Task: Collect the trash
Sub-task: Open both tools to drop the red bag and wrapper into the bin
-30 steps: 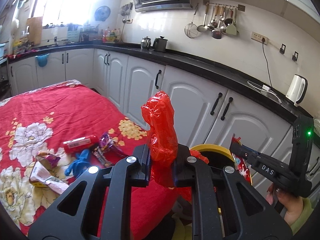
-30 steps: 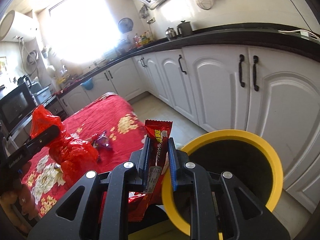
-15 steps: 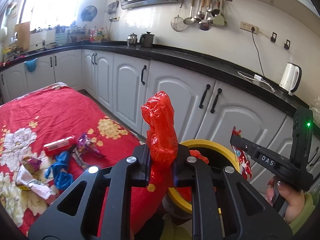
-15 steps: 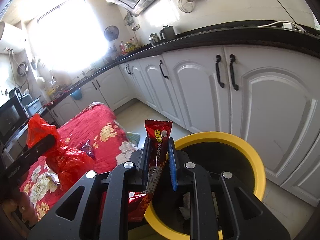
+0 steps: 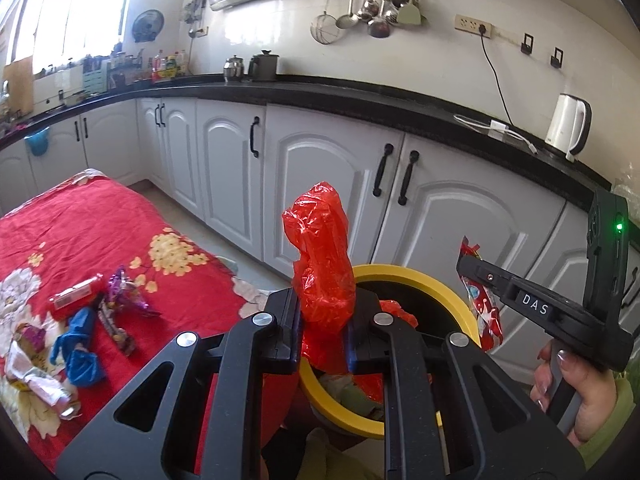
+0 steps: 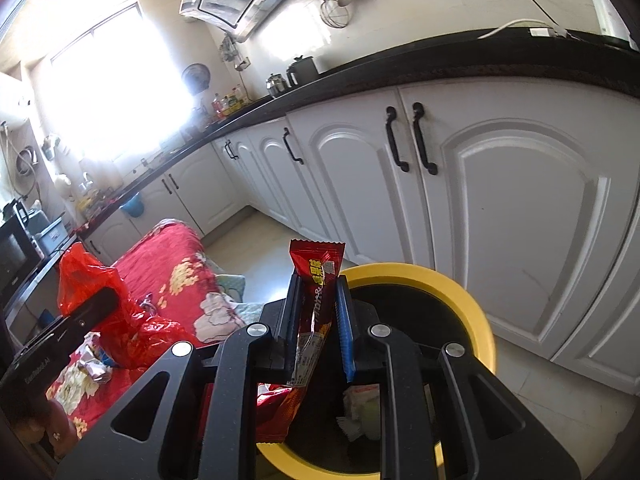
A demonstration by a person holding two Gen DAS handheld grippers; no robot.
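My left gripper (image 5: 324, 320) is shut on a crumpled red plastic bag (image 5: 322, 256), held over the near rim of the yellow-rimmed bin (image 5: 420, 280). My right gripper (image 6: 318, 320) is shut on a red snack wrapper (image 6: 318, 280) that stands upright between its jaws, above the bin (image 6: 472, 312). From the left wrist view the right gripper (image 5: 476, 276) shows at the right with the wrapper (image 5: 480, 304) hanging over the bin's far side, a hand below it. The left gripper (image 6: 96, 308) with the red bag (image 6: 84, 276) appears at the left of the right wrist view. Paper scraps lie inside the bin.
A table with a red floral cloth (image 5: 100, 220) holds several wrappers, among them a red packet (image 5: 76, 294), a purple one (image 5: 124, 284) and blue plastic (image 5: 80, 340). White cabinets (image 5: 320, 168) under a black counter run behind the bin. A white kettle (image 5: 568, 126) stands at the right.
Both grippers have moved off the table toward the bin, carrying the red bag and the wrapper. The bin now lies larger and more directly beneath them; the table has slid left.
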